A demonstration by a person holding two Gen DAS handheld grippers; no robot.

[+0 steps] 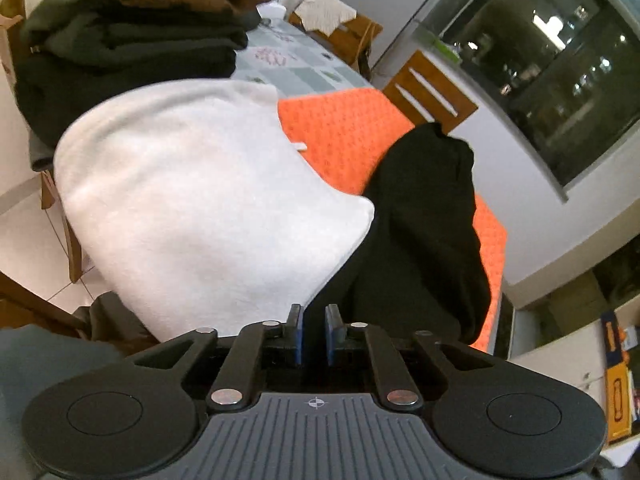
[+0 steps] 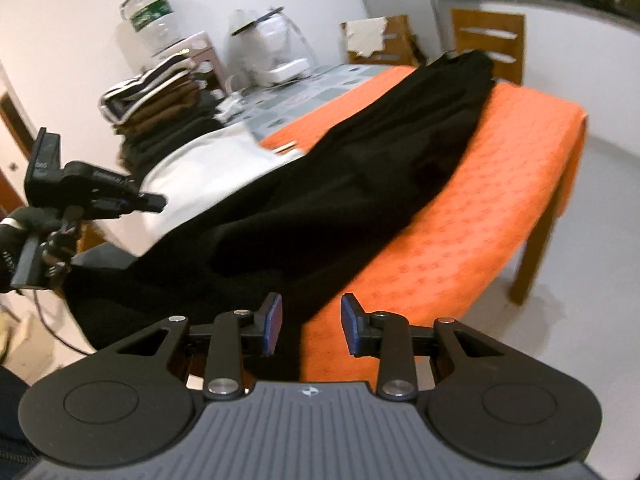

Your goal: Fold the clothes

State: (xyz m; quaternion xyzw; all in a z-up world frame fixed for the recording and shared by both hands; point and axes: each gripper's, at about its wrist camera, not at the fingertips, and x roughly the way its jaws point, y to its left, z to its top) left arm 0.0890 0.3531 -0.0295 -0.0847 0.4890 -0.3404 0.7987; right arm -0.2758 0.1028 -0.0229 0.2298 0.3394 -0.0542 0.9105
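The black garment [image 2: 340, 200] lies stretched along the orange table cover [image 2: 500, 200], partly over a white garment [image 1: 200, 200], with folded clothes stacked [image 1: 132, 32] behind. The left gripper [image 1: 314, 328] has its jaws narrow with apparently nothing between them. The right gripper [image 2: 310, 326] stands partly open and empty above the black cloth's near edge.

The white garment [image 1: 192, 200] is soft, fuzzy fleece-like cloth; at its 3 o'clock the black garment [image 1: 420, 232] is matt, smooth cloth. Under both, the orange table cover [image 2: 480, 200] shows a textured weave. The chair [image 1: 430, 92] at 1 o'clock is glossy varnished wood.
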